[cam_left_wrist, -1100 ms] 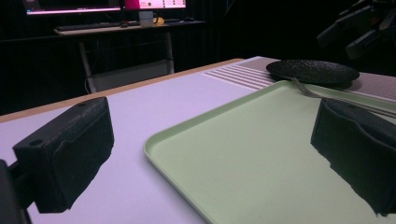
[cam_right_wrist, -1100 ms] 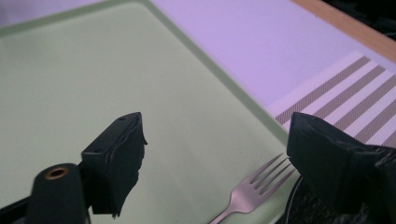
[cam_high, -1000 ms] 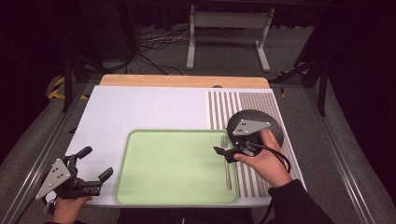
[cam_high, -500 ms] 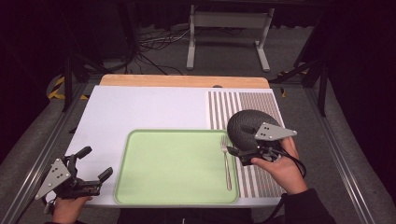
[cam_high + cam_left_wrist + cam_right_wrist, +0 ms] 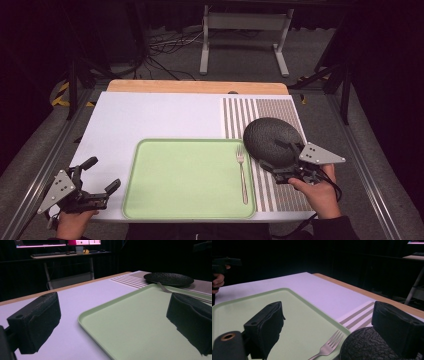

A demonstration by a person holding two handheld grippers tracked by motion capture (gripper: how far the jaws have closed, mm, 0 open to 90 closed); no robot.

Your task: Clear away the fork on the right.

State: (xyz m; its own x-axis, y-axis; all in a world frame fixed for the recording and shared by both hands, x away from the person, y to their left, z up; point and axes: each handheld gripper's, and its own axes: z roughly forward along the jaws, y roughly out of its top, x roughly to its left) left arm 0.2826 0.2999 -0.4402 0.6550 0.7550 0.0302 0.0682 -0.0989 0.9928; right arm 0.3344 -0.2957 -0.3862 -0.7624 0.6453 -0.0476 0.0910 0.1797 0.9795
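Note:
A light green tray (image 5: 185, 180) lies at the front middle of the white table cover. A silver fork (image 5: 242, 172) rests along its right side, tines pointing away from me. Just right of the tray, a black textured plate (image 5: 270, 137) sits on a striped mat (image 5: 260, 112). My right gripper (image 5: 276, 156) is open at the plate's near right edge; one jaw reaches over the plate. In the right gripper view the fork (image 5: 329, 346) and plate (image 5: 367, 347) lie between its wide jaws. My left gripper (image 5: 102, 174) is open and holds nothing at the tray's left front corner (image 5: 140, 322).
The table's wooden back edge (image 5: 200, 86) runs behind the white cover. A metal stand (image 5: 245, 30) and cables lie on the floor beyond it. Metal rails (image 5: 55, 150) flank both sides. The white cover (image 5: 160, 117) behind the tray is bare.
My right gripper has drawn back to the right, from over the fork at the tray's right side to the plate's near edge. The fork stays on the tray. The left gripper has not moved.

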